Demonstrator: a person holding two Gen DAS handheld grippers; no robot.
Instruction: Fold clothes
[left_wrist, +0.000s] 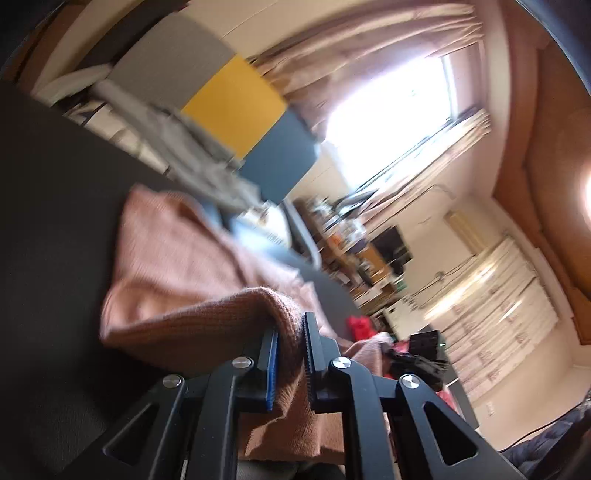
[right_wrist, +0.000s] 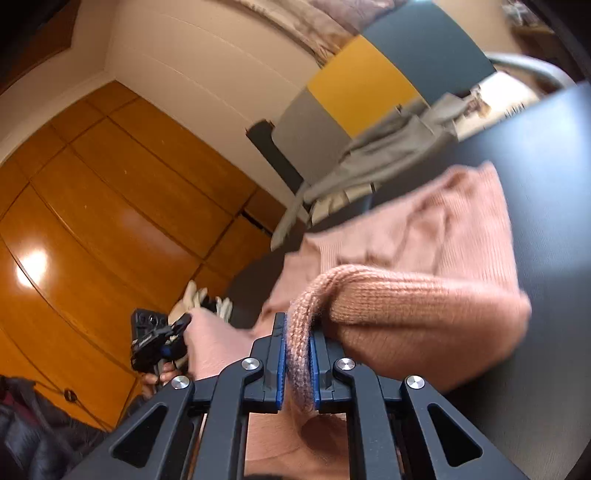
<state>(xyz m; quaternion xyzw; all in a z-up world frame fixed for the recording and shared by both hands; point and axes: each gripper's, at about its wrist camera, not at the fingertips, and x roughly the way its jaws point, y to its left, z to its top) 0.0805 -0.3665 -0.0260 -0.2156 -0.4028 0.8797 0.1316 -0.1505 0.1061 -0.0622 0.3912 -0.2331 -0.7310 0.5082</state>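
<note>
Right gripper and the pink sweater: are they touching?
Touching. The right wrist view shows the right gripper shut on a bunched fold of the pink sweater, knit squeezed between both blue pads.

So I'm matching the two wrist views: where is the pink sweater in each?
Left wrist: pink sweater at centre-left on the black table, clamped in the left gripper.
Right wrist: centre-right, clamped in the right gripper.
Shared landmark: yellow panel beyond the table.

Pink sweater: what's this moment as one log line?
left gripper shut on pink sweater | right gripper shut on it | table
</note>
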